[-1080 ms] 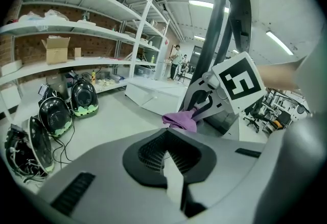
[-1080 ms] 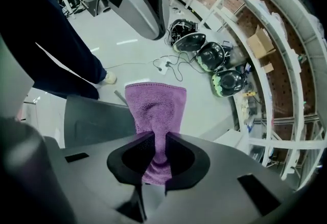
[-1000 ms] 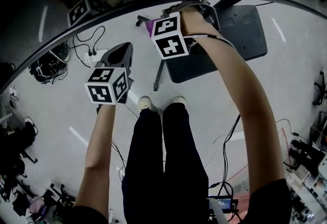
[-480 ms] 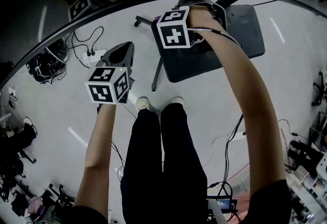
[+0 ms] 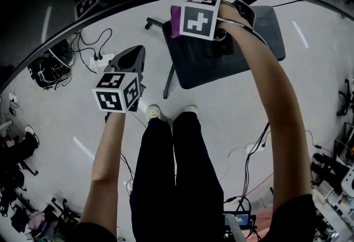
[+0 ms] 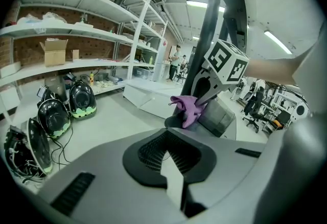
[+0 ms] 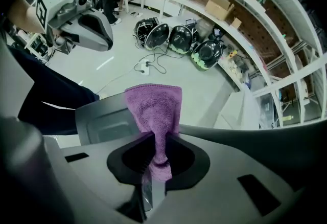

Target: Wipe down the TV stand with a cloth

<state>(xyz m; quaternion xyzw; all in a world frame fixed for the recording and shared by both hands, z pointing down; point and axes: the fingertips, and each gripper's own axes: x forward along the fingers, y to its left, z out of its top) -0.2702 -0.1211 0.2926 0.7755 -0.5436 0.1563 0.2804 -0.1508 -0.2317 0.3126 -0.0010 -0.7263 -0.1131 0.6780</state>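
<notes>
A purple cloth point(image 7: 153, 108) hangs pinched in the jaws of my right gripper point(image 7: 153, 159). In the head view that gripper point(image 5: 182, 21) is raised at the top centre, with the cloth point(image 5: 175, 21) showing beside its marker cube, above the TV stand's dark base plate point(image 5: 243, 50). In the left gripper view the right gripper point(image 6: 202, 96) and cloth point(image 6: 188, 109) hang next to the stand's black pole point(image 6: 208, 28). My left gripper point(image 5: 131, 53) is held lower at the left, over the floor. Its jaws point(image 6: 172, 179) are shut with nothing in them.
Cables and a power strip point(image 5: 95, 57) lie on the floor at the left. Several round black devices point(image 6: 53, 115) sit under white shelving point(image 6: 76, 31). The person's legs and shoes point(image 5: 171, 147) stand just before the stand's base. A dark curved edge point(image 5: 50, 42) crosses the upper head view.
My right gripper has lifted up and to the right with the cloth, from the base's left corner to above the plate. The left gripper has stayed put.
</notes>
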